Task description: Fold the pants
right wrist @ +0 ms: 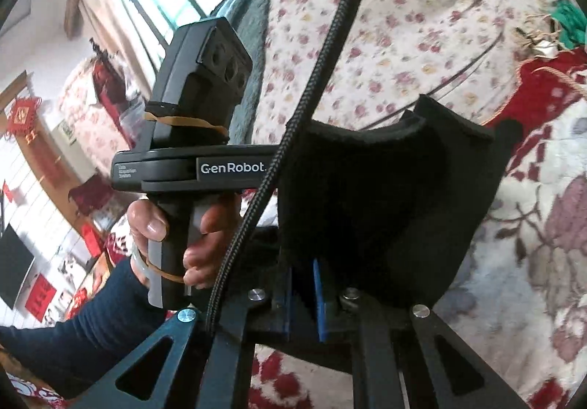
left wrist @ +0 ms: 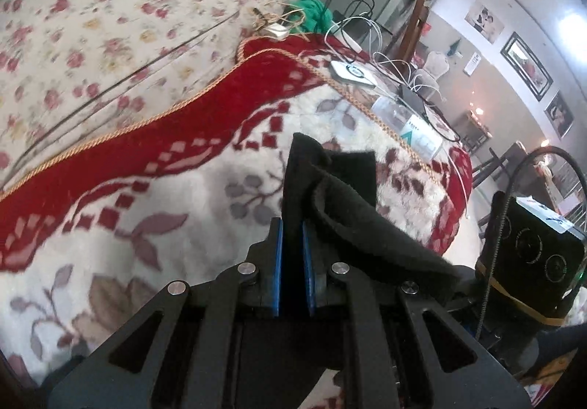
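The pants (left wrist: 330,188) are black fleece. In the left wrist view my left gripper (left wrist: 292,225) is shut on a bunched edge of them, held above a red and white patterned blanket (left wrist: 183,210). In the right wrist view my right gripper (right wrist: 304,269) is shut on another part of the black pants (right wrist: 385,196), which drape over the blue pads (right wrist: 318,284). The left gripper's body (right wrist: 198,166), held by a hand, sits close to the left of the right gripper. The rest of the pants is hidden.
A floral bedsheet (left wrist: 110,5) lies beyond the blanket. Chargers, white cables and a power bank (left wrist: 354,73) clutter the blanket's far corner, with green yarn (left wrist: 312,10) nearby. The right gripper's body (left wrist: 528,247) is at the lower right. A black braided cable (right wrist: 323,78) crosses the right view.
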Tool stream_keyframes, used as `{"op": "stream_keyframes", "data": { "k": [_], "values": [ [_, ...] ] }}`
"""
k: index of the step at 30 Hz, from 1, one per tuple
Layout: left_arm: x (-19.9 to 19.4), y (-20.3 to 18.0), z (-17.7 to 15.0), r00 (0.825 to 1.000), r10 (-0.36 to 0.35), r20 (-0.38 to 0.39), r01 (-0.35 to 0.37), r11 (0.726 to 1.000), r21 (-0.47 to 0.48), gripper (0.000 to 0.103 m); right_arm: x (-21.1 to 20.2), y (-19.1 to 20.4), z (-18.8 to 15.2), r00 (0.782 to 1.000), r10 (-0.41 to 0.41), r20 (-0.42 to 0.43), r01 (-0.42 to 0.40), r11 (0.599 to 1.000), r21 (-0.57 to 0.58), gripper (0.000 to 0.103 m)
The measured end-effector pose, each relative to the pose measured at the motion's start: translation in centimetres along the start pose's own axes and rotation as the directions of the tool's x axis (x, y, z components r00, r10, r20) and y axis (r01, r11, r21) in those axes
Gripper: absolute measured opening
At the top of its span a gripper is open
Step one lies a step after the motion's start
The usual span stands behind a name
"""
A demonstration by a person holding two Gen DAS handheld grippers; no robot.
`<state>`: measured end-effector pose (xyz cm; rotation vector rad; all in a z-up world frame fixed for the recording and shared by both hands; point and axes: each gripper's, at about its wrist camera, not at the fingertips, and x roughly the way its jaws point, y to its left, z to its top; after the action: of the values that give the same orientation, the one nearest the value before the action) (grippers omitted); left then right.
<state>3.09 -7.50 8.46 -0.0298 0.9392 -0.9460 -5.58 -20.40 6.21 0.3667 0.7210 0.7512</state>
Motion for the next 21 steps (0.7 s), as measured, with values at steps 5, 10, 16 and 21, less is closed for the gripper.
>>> {"op": "stream_keyframes", "data": {
  "k": [5,10,16,21],
  "values": [
    [-2.5,3.3,-3.1,0.999,0.028,0.018,-0.026,0.996,-0.084,0.009,4.1,1.8,-1.0,0.997,0.021,-0.078,-0.024,0.999,-0.044,0.011],
    [-5.7,8.4,-7.8,0.994,0.105,0.018,-0.098,0.967,-0.235,0.009,8.4,3.3,-3.2,0.984,-0.02,-0.178,-0.002,0.992,-0.125,0.02],
    [-8.5,10.9,-11.7,0.988,0.146,0.044,-0.122,0.93,-0.347,0.009,4.8,3.9,-3.9,0.972,0.135,-0.194,-0.158,0.981,-0.109,0.022],
    [-10.8,10.0,-12.3,0.972,0.205,0.112,-0.145,0.905,-0.399,0.013,0.7,2.2,-1.3,0.997,0.06,-0.041,-0.064,0.991,-0.116,0.041]
  ]
}}
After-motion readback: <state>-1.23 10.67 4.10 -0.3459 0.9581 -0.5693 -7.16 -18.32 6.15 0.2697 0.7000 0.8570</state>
